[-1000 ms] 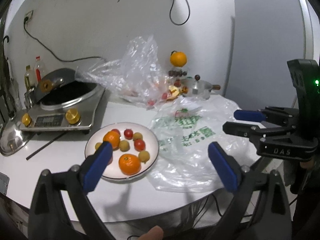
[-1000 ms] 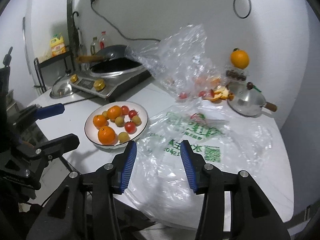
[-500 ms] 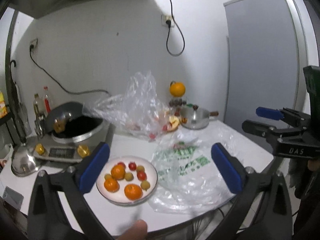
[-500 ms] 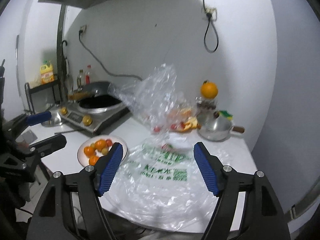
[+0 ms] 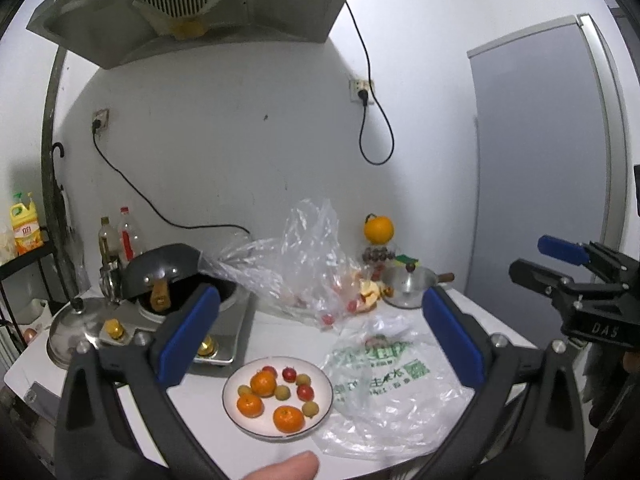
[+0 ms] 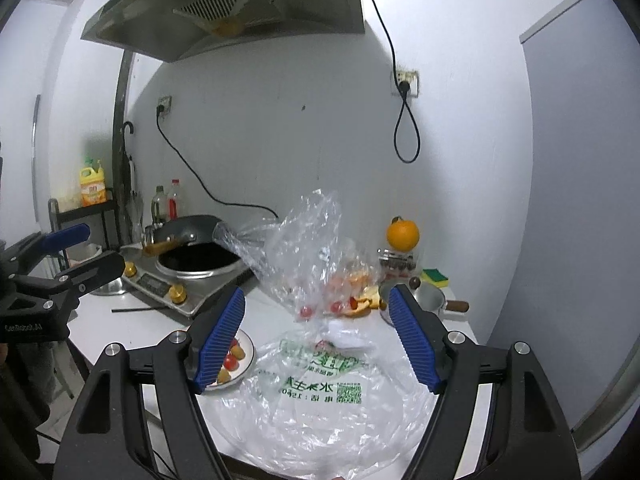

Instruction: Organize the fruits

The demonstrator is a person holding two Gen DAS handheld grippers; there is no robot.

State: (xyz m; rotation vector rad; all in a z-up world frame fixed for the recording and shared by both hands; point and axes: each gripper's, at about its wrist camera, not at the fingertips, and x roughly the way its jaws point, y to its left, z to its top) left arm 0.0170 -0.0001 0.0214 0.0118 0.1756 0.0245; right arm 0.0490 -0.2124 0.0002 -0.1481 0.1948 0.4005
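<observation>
Plate (image 5: 240,408) of round fruits (image 5: 287,418) flat on table; grippers empty, spread.

Readable marks

"DAS" stands in white on the right gripper (image 5: 576,276); green Chinese print, digits "15" and a QR code sit on the bag (image 6: 320,384), otherwise illegible.

Range hood (image 5: 192,8) overhead. Black wok (image 6: 198,258) on induction cooker (image 6: 176,280) at desk's (image 5: 128,412) left rear; steel lid (image 5: 74,334) beside it. Bottles (image 5: 118,240) against wall. Small saucepan (image 5: 406,286) far right. Yellow detergent jug (image 6: 93,187) on side rack.
</observation>
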